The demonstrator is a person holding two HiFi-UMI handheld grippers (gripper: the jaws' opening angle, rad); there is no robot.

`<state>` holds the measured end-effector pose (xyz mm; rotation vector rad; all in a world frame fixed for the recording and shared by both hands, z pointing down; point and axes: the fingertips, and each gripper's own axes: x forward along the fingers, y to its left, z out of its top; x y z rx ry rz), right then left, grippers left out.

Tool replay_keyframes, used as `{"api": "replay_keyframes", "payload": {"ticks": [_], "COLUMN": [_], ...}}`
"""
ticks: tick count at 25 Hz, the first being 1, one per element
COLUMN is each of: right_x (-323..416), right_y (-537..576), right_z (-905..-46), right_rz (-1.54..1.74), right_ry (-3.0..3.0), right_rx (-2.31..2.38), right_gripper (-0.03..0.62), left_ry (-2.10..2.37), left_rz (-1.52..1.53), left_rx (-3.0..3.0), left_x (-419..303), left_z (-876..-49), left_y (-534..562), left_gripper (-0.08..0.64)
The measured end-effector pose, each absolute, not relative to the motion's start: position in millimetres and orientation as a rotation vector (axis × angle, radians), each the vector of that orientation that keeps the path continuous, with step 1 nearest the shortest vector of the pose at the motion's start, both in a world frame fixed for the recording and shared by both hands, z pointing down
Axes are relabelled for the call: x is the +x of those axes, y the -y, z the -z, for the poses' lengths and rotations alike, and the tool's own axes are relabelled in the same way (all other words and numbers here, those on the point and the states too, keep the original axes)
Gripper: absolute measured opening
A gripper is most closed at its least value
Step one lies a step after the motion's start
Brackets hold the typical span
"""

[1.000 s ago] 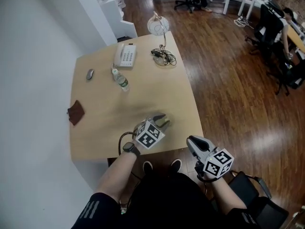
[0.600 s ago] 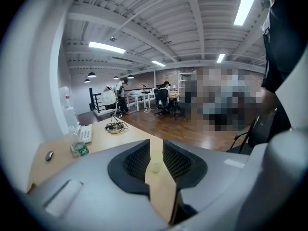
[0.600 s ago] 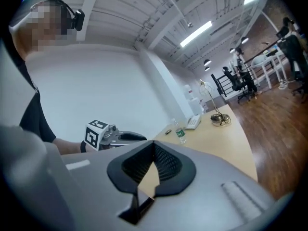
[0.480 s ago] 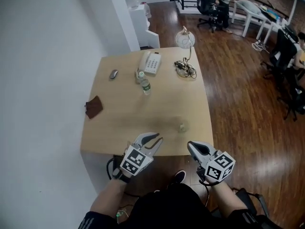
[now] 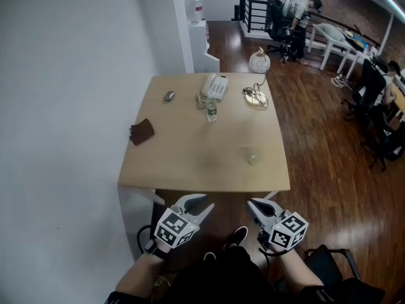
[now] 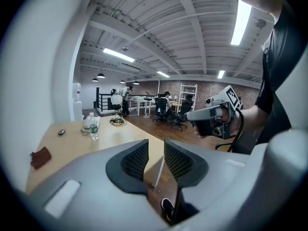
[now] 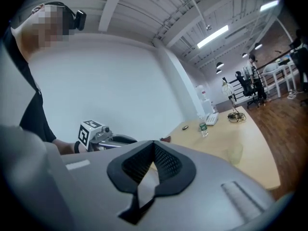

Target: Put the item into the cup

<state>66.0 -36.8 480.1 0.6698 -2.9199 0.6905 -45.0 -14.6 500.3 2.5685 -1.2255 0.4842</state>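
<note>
A clear plastic cup (image 5: pixel 253 156) stands upright near the right front of the light wooden table (image 5: pixel 190 163); it also shows in the right gripper view as the cup (image 7: pixel 235 153). I cannot tell what is inside it. Both grippers hang in front of the table's near edge, apart from the cup. My left gripper (image 5: pixel 199 201) (image 6: pixel 156 146) has a gap between its ribbed pads; its jaws are opening and nothing is between them. My right gripper (image 5: pixel 252 202) (image 7: pixel 153 144) has its pads touching, with nothing in them.
On the table are a brown wallet (image 5: pixel 142 131), a mouse (image 5: pixel 168 95), a white phone (image 5: pixel 217 86), a water bottle (image 5: pixel 211 111), coiled cables (image 5: pixel 255 96) and a lamp (image 5: pixel 258 61). A white wall runs along the left. Office chairs and desks stand at the far right.
The left gripper has drawn back from over the table's front right part to below the near edge. The cup now stands uncovered there. The whole view has pulled away from the table.
</note>
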Motion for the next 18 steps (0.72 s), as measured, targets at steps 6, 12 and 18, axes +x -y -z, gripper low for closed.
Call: {"api": "replay_keyframes", "payload": {"ticks": [6,12,18], "right_x": [55,61,72], "right_y": [-49,-100,-117], "right_z": [-479,-475,-468], "right_rz": [-0.643,-0.582,-0.522], "right_ry": [2.901,2.897,2.906], "right_rx": [0.656,0.589,0.55], "right_gripper": [0.008,0.008,0.008], "left_ry": [1.163,1.163,1.226], "left_rz": [-0.539,-0.572,-0.557], "left_rx": [2.581,2.589,2.572], "left_x": [-50,-40,-33], "left_z": [-508,-518,-516], "left_y": [-77,-124,-135], "left_gripper": [0.115,0.112,0.07]}}
